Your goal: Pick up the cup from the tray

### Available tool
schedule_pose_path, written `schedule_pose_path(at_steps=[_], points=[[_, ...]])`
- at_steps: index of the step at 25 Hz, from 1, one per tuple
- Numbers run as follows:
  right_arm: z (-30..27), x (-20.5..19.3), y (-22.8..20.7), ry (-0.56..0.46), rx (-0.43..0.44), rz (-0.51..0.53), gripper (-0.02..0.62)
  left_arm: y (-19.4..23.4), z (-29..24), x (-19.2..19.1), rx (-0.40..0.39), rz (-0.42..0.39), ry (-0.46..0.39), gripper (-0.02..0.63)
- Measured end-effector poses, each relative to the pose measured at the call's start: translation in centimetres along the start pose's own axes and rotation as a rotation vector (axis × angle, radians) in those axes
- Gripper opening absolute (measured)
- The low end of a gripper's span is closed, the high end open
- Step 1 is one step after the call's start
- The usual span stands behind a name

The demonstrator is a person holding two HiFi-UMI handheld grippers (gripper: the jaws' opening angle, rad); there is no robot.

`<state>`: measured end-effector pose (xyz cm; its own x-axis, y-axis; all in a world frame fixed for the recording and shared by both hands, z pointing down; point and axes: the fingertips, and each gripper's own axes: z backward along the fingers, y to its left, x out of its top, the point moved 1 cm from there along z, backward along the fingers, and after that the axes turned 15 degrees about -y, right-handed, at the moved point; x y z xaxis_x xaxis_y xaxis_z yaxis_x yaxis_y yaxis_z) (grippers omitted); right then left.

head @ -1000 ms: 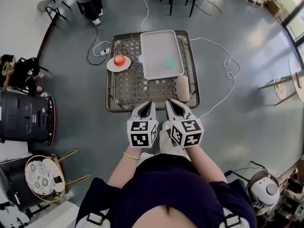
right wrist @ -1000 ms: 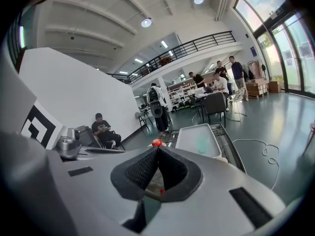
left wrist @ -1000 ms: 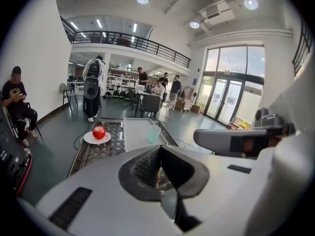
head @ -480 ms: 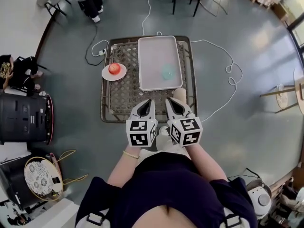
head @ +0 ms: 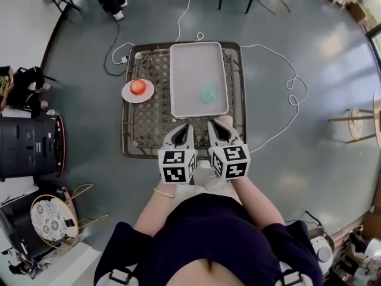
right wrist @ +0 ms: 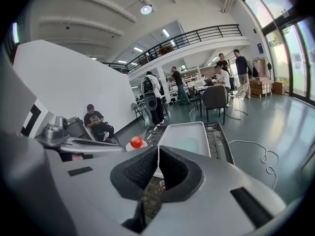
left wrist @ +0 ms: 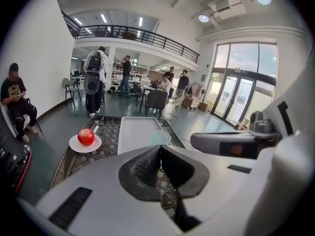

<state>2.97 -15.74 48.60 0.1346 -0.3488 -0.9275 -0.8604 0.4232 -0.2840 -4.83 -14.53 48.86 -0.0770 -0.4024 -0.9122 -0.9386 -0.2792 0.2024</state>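
A pale teal see-through cup (head: 209, 92) stands on the right side of a white tray (head: 193, 64), which lies on a lattice-topped low table (head: 149, 124). Both grippers hover side by side over the table's near edge, short of the tray. The left gripper (head: 186, 128) is shut and empty, and so is the right gripper (head: 212, 126). In the left gripper view the cup (left wrist: 160, 137) shows just beyond the closed jaw tips (left wrist: 160, 147) on the tray (left wrist: 133, 132). The right gripper view shows closed jaws (right wrist: 158, 146) below the tray (right wrist: 184, 132), with the cup (right wrist: 188, 142) faint.
A red apple (head: 138, 86) sits on a small plate (head: 127, 94) left of the tray. A beige roll (head: 227, 121) lies by the right gripper. A white cable (head: 280, 100) trails on the floor at right, a black machine (head: 30, 145) stands at left, and people stand beyond the table.
The table and tray have drawn nearer in the head view. Both grippers now reach over the table's near edge. Their jaws stay shut.
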Motion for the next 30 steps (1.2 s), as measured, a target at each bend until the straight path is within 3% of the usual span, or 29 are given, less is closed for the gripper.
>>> schedule_pose_path(at_steps=[6, 16, 21, 30], points=[[-3.1, -2.9, -2.3, 0.075, -0.026, 0.007, 0.015, 1.1, -1.6, -1.9, 0.028, 0.015, 0.051, 0.009], [-9.0, -7.2, -6.9, 0.175, -0.101, 0.078, 0.282, 2.5, -3.7, -4.0, 0.065, 0.050, 0.098, 0.009], [-11.9, -8.6, -8.6, 0.178, -0.082, 0.090, 0.357, 2.8, -4.3, -5.2, 0.067, 0.059, 0.125, 0.009], [-15.6, -12.1, -10.0, 0.268, -0.022, 0.158, 0.397, 3.2, -4.1, -8.2, 0.068, 0.071, 0.191, 0.009]])
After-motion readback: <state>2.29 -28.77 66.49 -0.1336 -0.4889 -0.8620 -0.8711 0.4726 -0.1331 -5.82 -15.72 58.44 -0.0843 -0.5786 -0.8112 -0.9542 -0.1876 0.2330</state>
